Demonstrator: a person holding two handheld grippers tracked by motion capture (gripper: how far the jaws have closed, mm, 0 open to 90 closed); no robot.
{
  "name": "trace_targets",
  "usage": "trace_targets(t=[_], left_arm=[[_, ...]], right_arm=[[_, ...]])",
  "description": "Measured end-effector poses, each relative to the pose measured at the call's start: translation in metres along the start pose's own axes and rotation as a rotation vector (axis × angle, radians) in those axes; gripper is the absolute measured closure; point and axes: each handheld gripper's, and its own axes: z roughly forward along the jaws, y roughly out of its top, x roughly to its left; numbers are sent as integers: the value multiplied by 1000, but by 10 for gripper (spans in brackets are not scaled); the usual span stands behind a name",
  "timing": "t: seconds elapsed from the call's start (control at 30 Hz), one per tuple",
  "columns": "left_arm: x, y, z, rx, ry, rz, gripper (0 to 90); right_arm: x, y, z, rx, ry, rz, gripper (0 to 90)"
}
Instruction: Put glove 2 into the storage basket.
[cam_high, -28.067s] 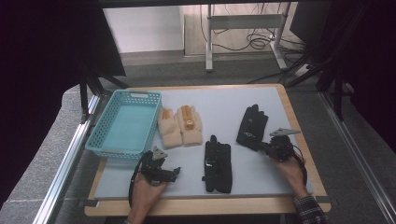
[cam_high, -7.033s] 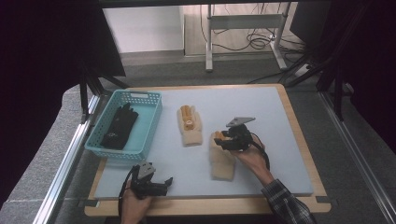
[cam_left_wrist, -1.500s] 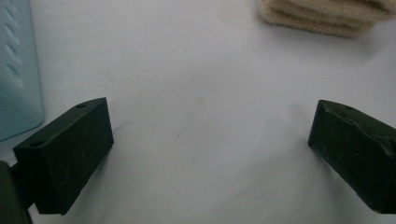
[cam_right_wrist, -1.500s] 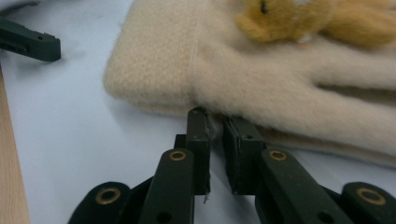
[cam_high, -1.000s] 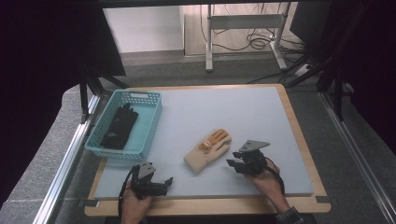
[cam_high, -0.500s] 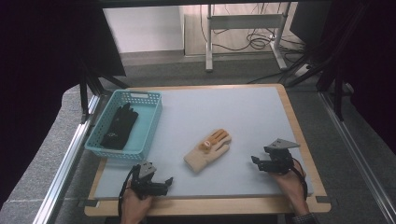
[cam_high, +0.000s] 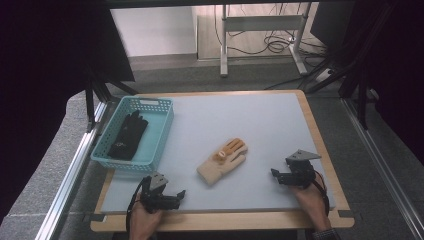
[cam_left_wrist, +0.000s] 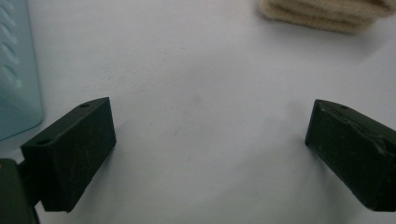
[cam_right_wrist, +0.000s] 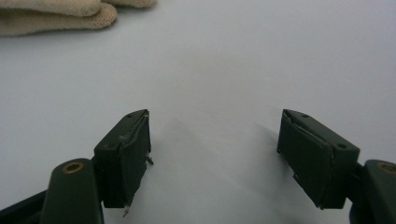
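A cream knit glove pair (cam_high: 222, 161) lies stacked near the middle of the grey table top (cam_high: 260, 120), fingers pointing to the back right. My right gripper (cam_high: 275, 175) rests to its right near the front edge. Its jaws have just been opening and stand open with nothing between them (cam_right_wrist: 215, 119); the glove's fingertips (cam_right_wrist: 56, 16) lie ahead at upper left. My left gripper (cam_high: 179, 195) sits at the front left, open and empty (cam_left_wrist: 210, 112), with the glove's cuff (cam_left_wrist: 327, 11) beyond it.
A light blue basket (cam_high: 162, 122) stands at the left of the table with black gloves (cam_high: 127, 135) inside; its wall (cam_left_wrist: 16, 70) lies to the left of my left jaw. A wooden rim (cam_high: 320, 145) frames the table.
My right gripper has drawn away from the cream gloves to the right, toward the table's front right, and its jaws have widened. The gloves stay put. The left gripper has not moved.
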Motion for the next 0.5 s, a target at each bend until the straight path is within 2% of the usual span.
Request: trace_targets(t=[0.07, 0.27, 0.5], left_arm=[[-1, 2, 0, 1, -24, 1, 24], [-3, 14, 1, 4, -54, 14, 15], [-3, 31, 8, 42, -88, 28, 10]], right_arm=[[0, 0, 0, 0, 0, 0, 249], [0, 0, 0, -1, -2, -1, 248], [0, 0, 0, -1, -5, -2, 245]])
